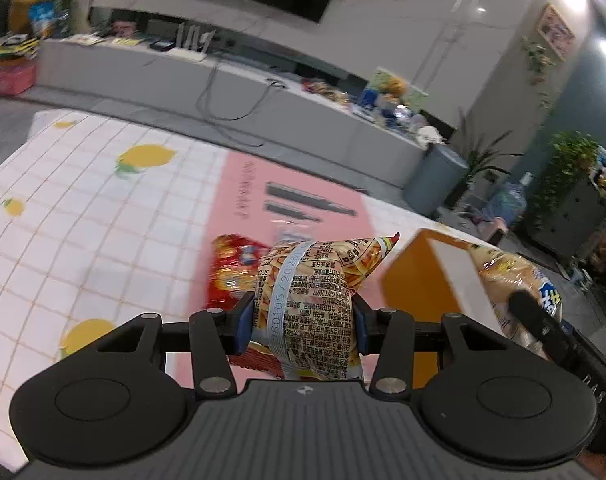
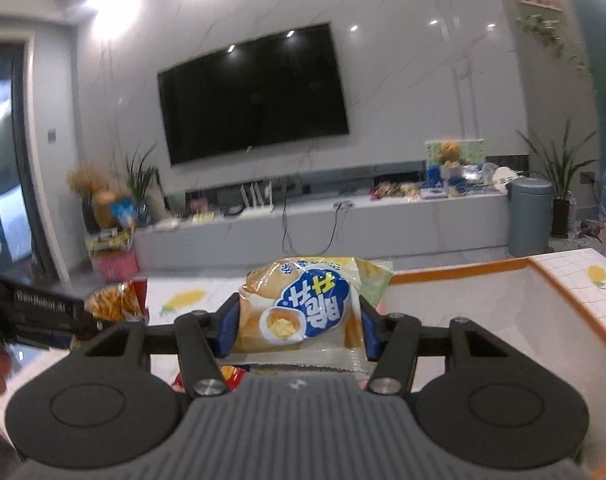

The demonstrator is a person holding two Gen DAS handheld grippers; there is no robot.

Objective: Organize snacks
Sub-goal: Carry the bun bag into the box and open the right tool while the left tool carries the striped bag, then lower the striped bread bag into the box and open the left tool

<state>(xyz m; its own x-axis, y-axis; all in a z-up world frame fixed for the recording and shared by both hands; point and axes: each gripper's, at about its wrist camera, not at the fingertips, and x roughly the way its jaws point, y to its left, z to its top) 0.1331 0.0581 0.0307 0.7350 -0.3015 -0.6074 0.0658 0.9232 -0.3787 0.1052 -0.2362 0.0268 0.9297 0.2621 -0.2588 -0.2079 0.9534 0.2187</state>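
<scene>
The right gripper (image 2: 299, 330) pinches a chip bag (image 2: 303, 304) upright, nearer the orange-rimmed box (image 2: 463, 270) just ahead to its right. The left gripper (image 1: 303, 322) clamps a fries packet (image 1: 311, 300); the box (image 1: 419, 280) lies rightward, beyond the red packet (image 1: 231, 272).

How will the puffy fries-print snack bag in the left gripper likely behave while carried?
The puffy fries-print snack bag bulges between the left gripper pads, so it is probably air-filled and light. Its glossy film may slip. Contents probably crush if squeezed harder.
</scene>
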